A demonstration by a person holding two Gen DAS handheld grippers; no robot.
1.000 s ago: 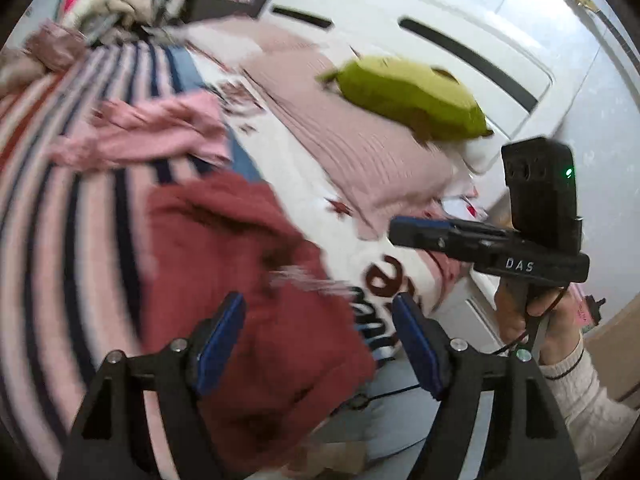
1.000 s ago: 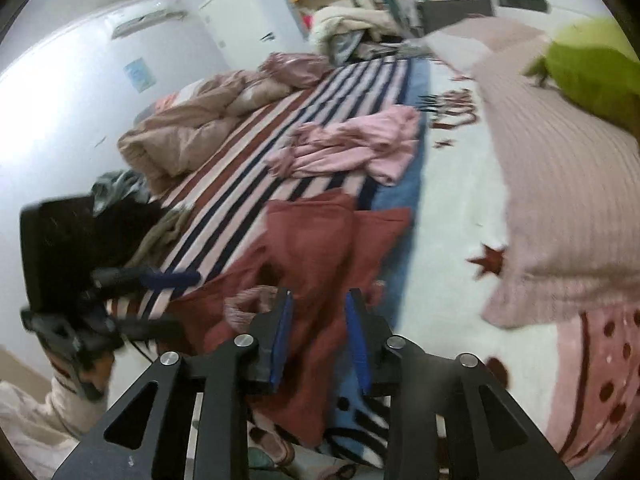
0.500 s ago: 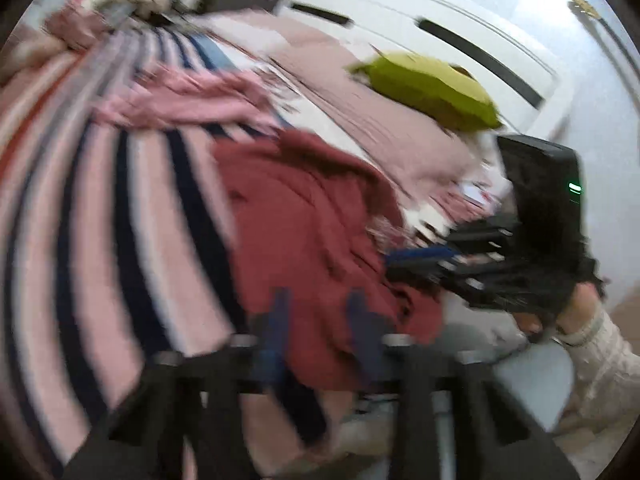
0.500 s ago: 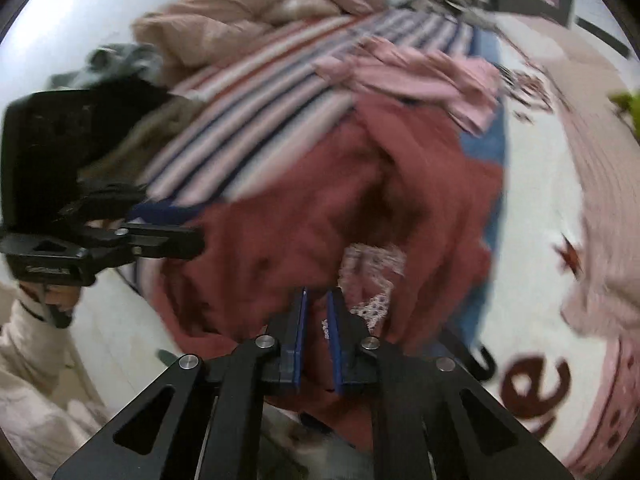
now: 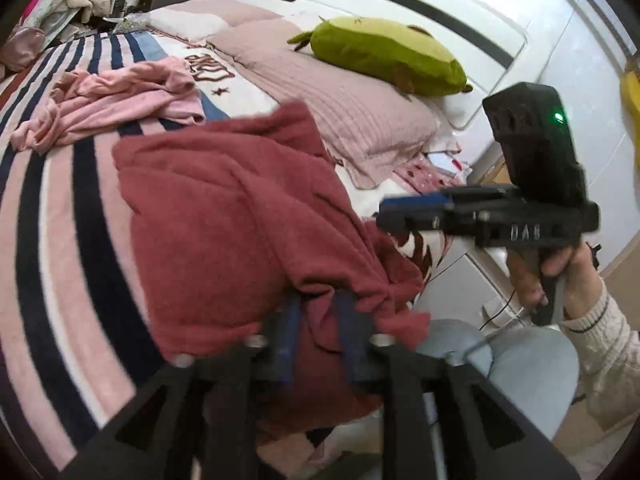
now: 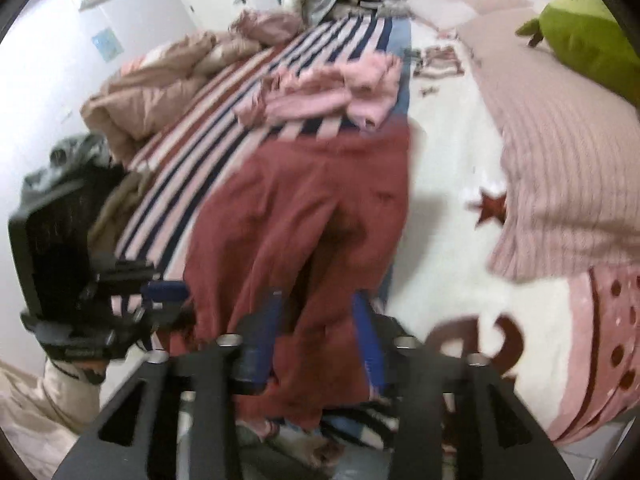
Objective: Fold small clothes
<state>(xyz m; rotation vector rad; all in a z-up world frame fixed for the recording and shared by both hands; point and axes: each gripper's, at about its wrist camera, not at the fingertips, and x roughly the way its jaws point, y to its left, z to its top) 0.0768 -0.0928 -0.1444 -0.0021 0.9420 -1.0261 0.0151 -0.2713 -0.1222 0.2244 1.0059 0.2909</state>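
In the left wrist view the left gripper (image 5: 316, 332) sits at six o'clock, its blue-padded jaws having just been opening, a little apart with the near hem of a dark red fleecy garment (image 5: 224, 216) bunched between and over them — whether the pads press on the cloth I cannot tell. The garment lies rumpled on a pink, white and navy striped bedspread (image 5: 52, 240), with a crumpled pale pink garment (image 5: 120, 104) at ten o'clock and a green plush toy (image 5: 384, 56) on a ribbed pink pillow (image 5: 344, 120) at one o'clock. At three o'clock a hand (image 5: 556, 280) holds the right gripper (image 5: 412, 208). In the right wrist view the right gripper (image 6: 320, 332) has likewise just been opening — spread, with red cloth hanging between the jaws, contact unclear. The left gripper (image 6: 168, 296) shows at nine o'clock, at the garment's edge.
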